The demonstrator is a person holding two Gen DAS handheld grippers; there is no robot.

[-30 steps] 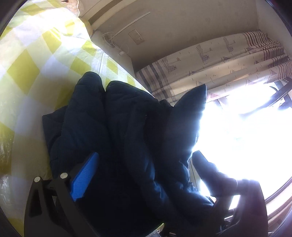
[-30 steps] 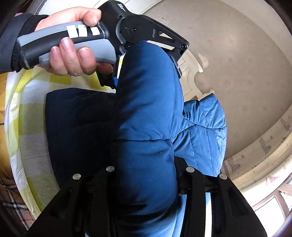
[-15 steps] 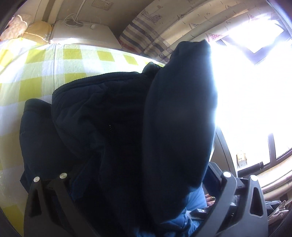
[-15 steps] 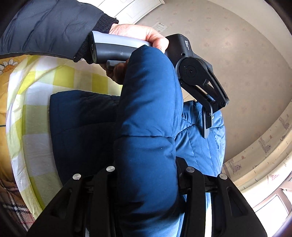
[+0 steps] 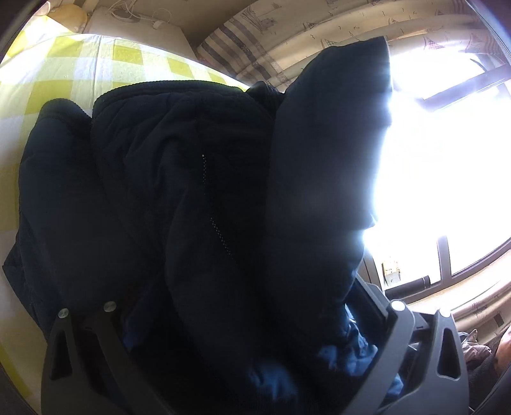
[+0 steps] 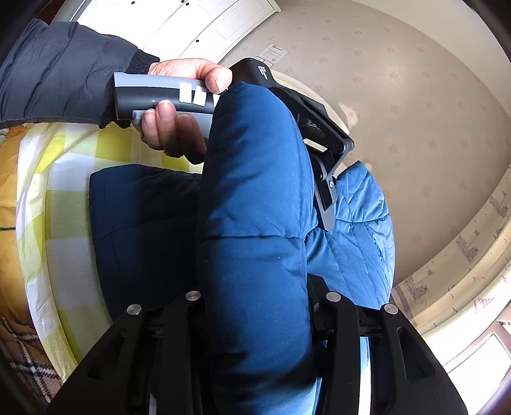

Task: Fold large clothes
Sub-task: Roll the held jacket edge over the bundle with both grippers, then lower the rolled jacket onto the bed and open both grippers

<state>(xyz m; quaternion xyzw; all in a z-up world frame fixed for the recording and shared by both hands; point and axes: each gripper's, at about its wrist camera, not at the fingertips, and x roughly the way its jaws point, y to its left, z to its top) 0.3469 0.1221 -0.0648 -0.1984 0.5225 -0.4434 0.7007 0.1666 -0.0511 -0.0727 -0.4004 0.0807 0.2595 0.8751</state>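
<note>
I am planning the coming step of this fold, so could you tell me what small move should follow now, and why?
Probably carry the raised fold over and lower it onto the rest of the blue padded jacket. Both the right gripper and the left gripper have thick jacket padding bunched between their fingers, that fold stands up above the body lying on the yellow checked sheet, and nothing has been laid flat yet.

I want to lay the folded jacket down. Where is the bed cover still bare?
Bare checked bed cover lies left of the blue jacket, toward the pillow and bed edge. The window side is crowded by raised jacket folds.
</note>
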